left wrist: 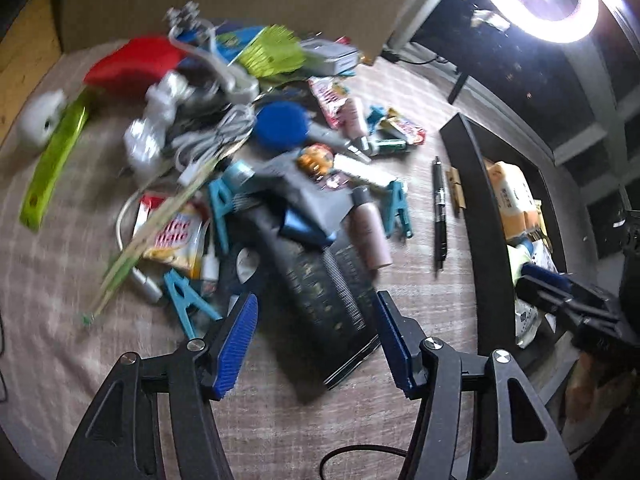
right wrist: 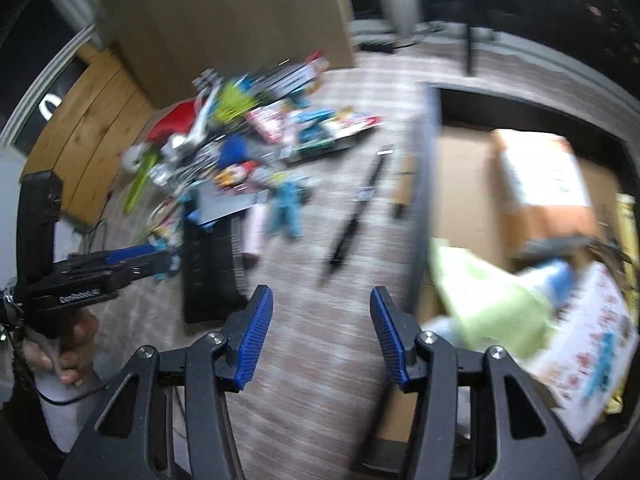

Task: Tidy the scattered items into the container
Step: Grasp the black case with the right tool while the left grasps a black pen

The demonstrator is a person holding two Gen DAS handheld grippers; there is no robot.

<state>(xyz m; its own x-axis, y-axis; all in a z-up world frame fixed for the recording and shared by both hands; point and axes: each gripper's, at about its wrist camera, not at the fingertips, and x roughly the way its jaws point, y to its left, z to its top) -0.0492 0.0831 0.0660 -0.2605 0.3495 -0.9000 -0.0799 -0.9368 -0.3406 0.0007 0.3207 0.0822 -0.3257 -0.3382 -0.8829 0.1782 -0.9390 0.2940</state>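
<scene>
both views motion-blurred. left gripper points down at the near end of the pile, jaws spread wide, nothing between the pads; a black notebook lies just under and beyond them. right gripper is also wide and empty, over bare table near the container's left wall. container is a dark-rimmed box at the table's right edge; inside it are an orange tissue pack, a pale green packet, a white printed box and something blue, too blurred to name. scattered items are still heaped mid-table toward the far edge: blue clips, cables, snack packets, a pink tube. a black pen and a wooden clip lie just beside the container's left wall, outside it.
</scene>
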